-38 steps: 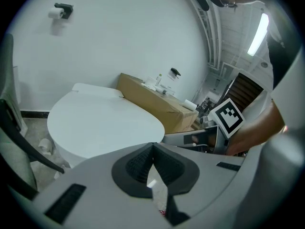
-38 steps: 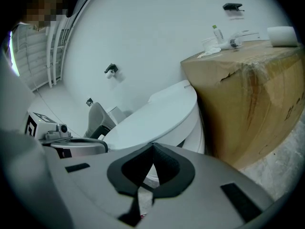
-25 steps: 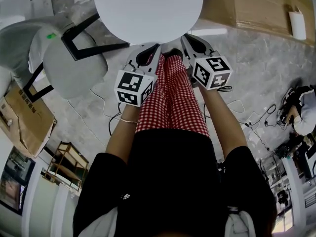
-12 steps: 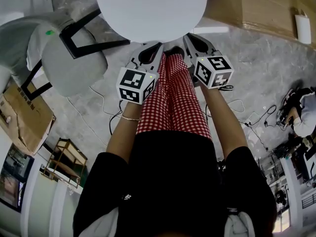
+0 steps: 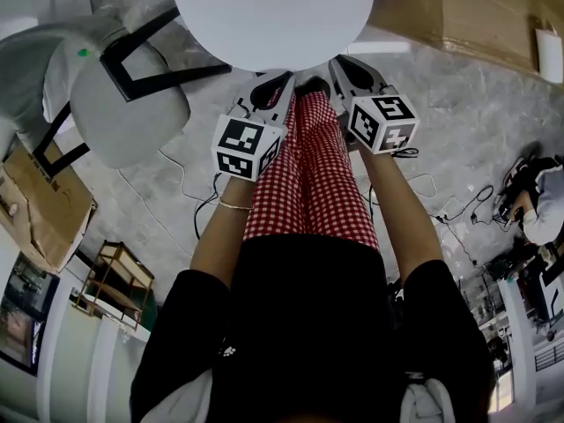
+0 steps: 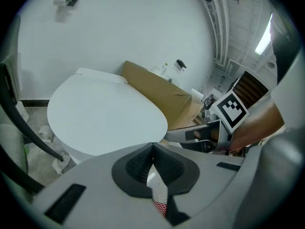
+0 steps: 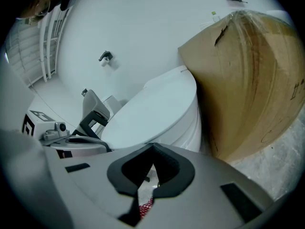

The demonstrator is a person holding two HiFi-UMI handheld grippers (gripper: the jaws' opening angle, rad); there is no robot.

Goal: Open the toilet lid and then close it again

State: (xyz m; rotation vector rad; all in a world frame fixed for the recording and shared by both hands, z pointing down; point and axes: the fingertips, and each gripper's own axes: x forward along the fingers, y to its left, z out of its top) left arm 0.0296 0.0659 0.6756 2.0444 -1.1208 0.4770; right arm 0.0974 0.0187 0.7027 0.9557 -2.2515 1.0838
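Held left gripper (image 5: 267, 86) and right gripper (image 5: 346, 70) side by side, fingers of each pressed together on nothing — closed toilet lid (image 5: 269, 16) lying just beyond the fingertips.

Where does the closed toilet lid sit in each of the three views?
Head view: toilet lid at top centre.
Left gripper view: lid left of centre, above the jaws.
Right gripper view: lid at centre, above the jaws.
Shared landmark: the brown cardboard box, to the lid's right in every view.
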